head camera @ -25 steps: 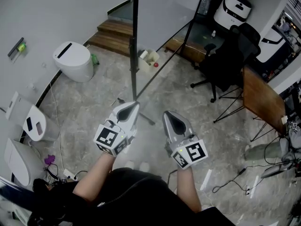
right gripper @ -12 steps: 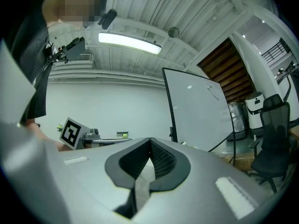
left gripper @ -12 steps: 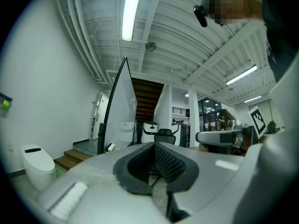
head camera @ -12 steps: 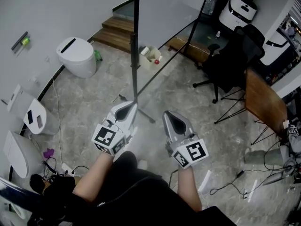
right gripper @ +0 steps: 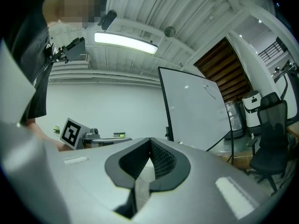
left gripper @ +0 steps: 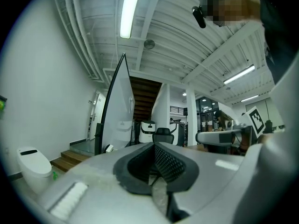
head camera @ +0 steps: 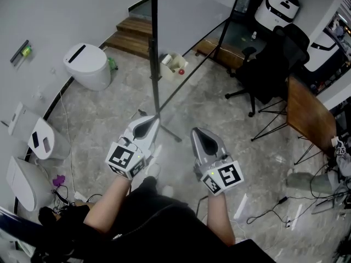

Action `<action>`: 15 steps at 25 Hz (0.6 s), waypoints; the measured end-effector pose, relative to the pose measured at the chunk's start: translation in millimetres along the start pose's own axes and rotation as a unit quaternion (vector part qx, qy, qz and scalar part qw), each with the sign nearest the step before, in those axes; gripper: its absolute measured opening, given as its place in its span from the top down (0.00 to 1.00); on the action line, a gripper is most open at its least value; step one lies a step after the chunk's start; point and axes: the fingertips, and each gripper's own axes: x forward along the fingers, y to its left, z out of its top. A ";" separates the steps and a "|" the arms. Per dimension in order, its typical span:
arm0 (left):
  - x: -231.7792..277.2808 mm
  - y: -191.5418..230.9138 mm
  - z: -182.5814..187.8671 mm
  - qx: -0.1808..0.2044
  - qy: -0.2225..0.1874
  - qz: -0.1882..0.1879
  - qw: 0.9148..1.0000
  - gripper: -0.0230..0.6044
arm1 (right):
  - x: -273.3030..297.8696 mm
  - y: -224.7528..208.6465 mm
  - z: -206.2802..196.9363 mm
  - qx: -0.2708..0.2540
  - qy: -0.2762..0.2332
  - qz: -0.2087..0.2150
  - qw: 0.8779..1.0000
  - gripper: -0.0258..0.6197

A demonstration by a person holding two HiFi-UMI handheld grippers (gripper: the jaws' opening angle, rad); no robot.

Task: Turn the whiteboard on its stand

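Both claws are pressed together and empty as a person faces the whiteboard [head camera: 192, 15] that is to be swung round on its stand [head camera: 170, 133]. The board rises upright, its long black near edge running vertically straight ahead of the left gripper [head camera: 149, 120], whose tip lies near that edge. The right gripper [head camera: 198, 131] sits further from the edge, before the board's white face. The left gripper view shows the board almost edge-on, the right gripper view its broad face. The left hand looks nearer for taking the edge, and its jaws would first have to part
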 end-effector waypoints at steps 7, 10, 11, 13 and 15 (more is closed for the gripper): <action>21.1 44.3 -3.5 0.000 0.012 0.004 1.000 0.96 | 35.7 -12.5 2.4 -0.010 0.001 -0.021 1.000 0.95; 32.1 69.2 4.3 0.003 0.008 0.013 1.000 0.96 | 53.8 -18.1 5.5 -0.016 -0.002 -0.031 0.999 0.95; 35.8 77.7 6.6 0.002 0.005 0.013 1.000 0.96 | 60.6 -19.3 7.2 -0.018 -0.004 -0.033 0.999 0.95; 42.6 95.1 7.8 -0.002 -0.001 0.007 1.000 0.96 | 74.2 -21.5 10.3 -0.024 -0.006 -0.038 0.999 0.95; 48.3 111.8 7.6 -0.013 -0.009 -0.002 1.000 0.96 | 86.4 -23.7 11.8 -0.028 -0.006 -0.045 0.999 0.95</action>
